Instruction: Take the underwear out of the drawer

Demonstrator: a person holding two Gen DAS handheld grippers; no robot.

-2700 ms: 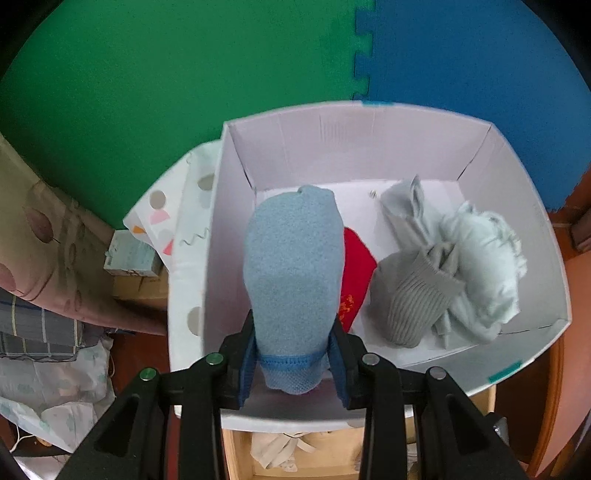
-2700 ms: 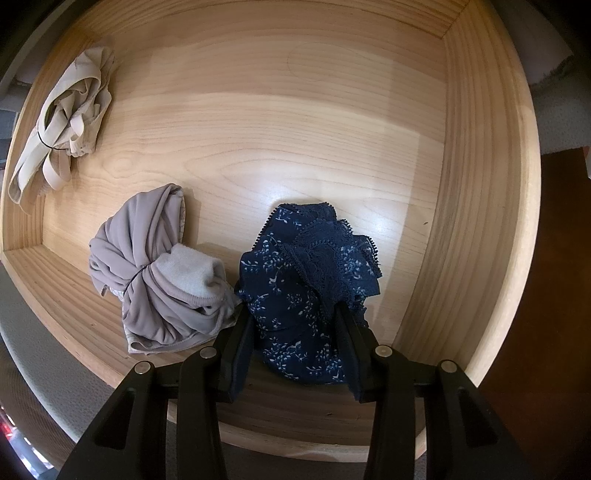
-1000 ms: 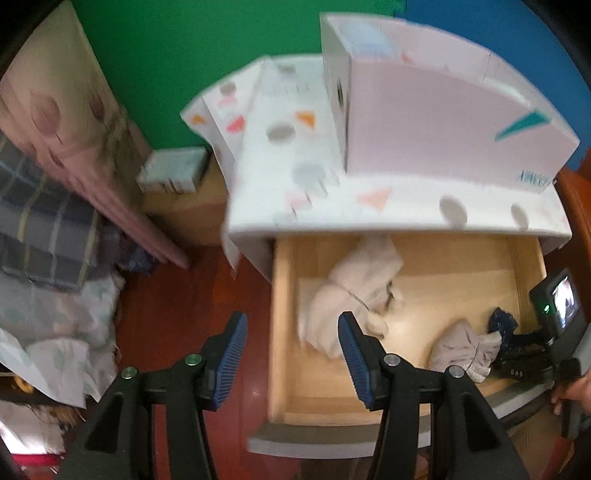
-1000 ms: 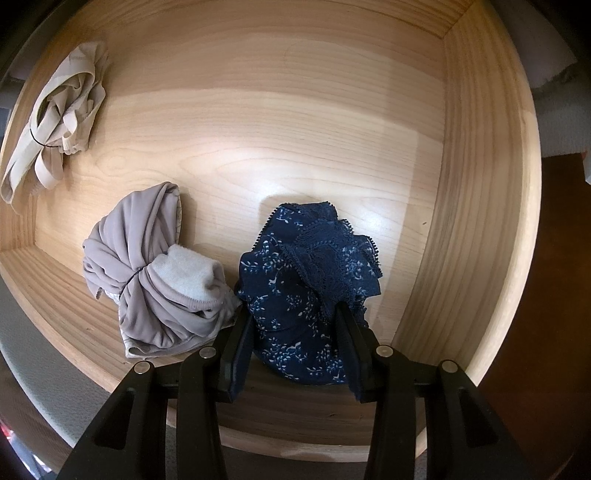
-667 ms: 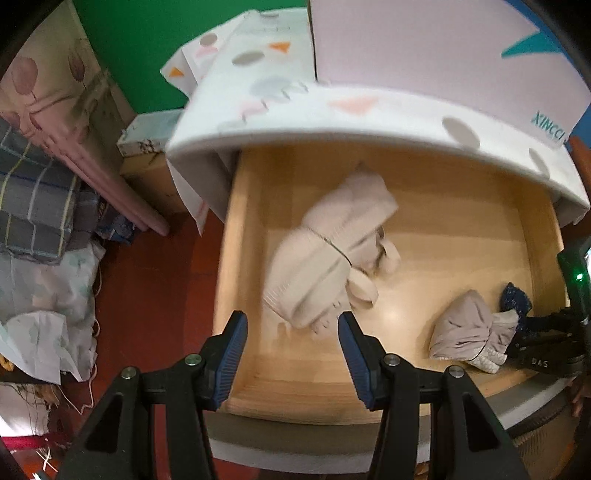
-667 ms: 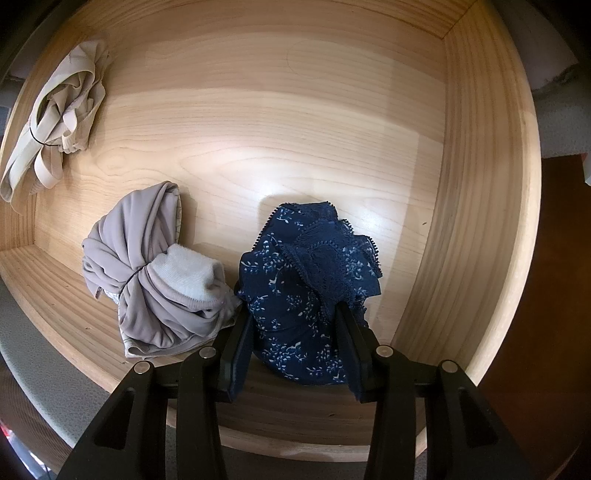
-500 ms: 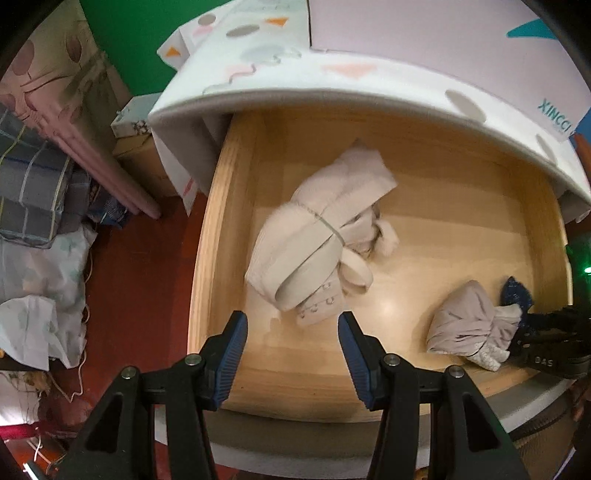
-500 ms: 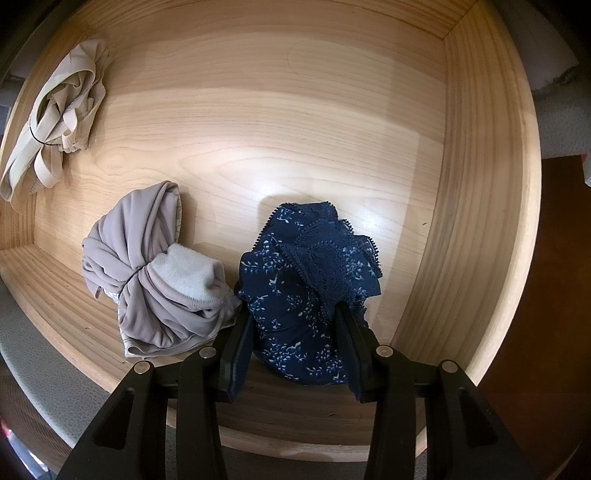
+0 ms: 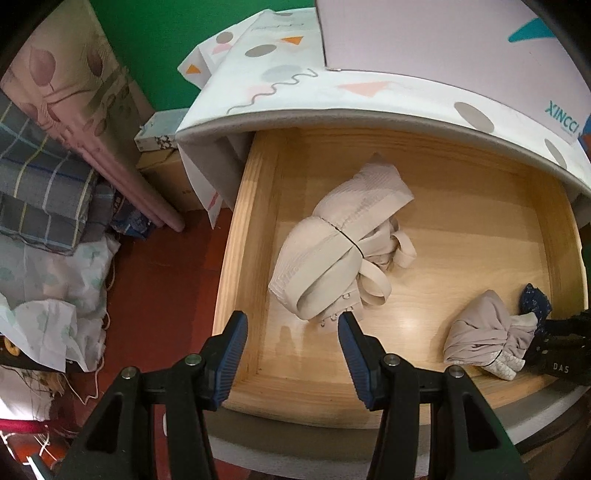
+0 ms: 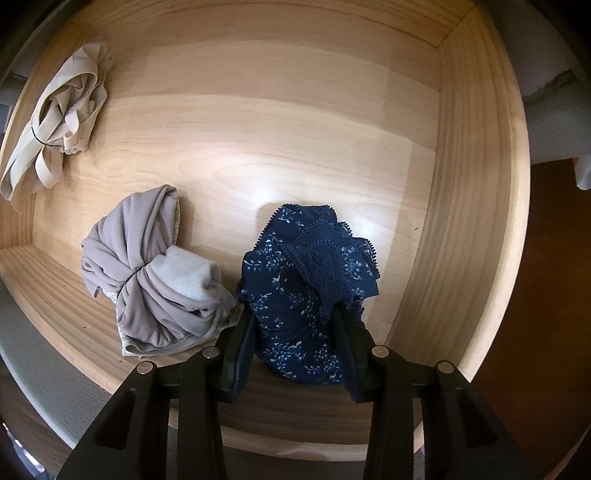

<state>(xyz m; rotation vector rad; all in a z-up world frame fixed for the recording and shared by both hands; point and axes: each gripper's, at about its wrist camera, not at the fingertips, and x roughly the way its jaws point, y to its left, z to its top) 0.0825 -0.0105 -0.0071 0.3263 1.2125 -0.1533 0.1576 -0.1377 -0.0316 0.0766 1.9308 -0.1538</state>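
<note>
The open wooden drawer (image 9: 255, 206) holds three bundles. A beige bra bundle (image 9: 340, 254) lies at its left middle; it also shows in the right wrist view (image 10: 55, 129). A grey-taupe bundle (image 9: 484, 332) (image 10: 155, 273) lies near the front. A navy floral underwear (image 10: 310, 288) (image 9: 533, 301) sits at the right. My left gripper (image 9: 293, 332) is open and empty, just in front of the beige bundle. My right gripper (image 10: 293, 325) is shut on the navy underwear, which rests on the drawer floor.
A white patterned cabinet top (image 9: 332, 99) with a white box (image 9: 424, 33) overhangs the drawer's back. Folded bedding and cloths (image 9: 44, 206) lie on the red floor to the left. The drawer's right wall (image 10: 476, 206) stands close to the navy underwear.
My left gripper let go of a blue garment in the box on top, came down and moved in over the drawer toward the beige bundle. The right gripper has stayed still on the navy underwear.
</note>
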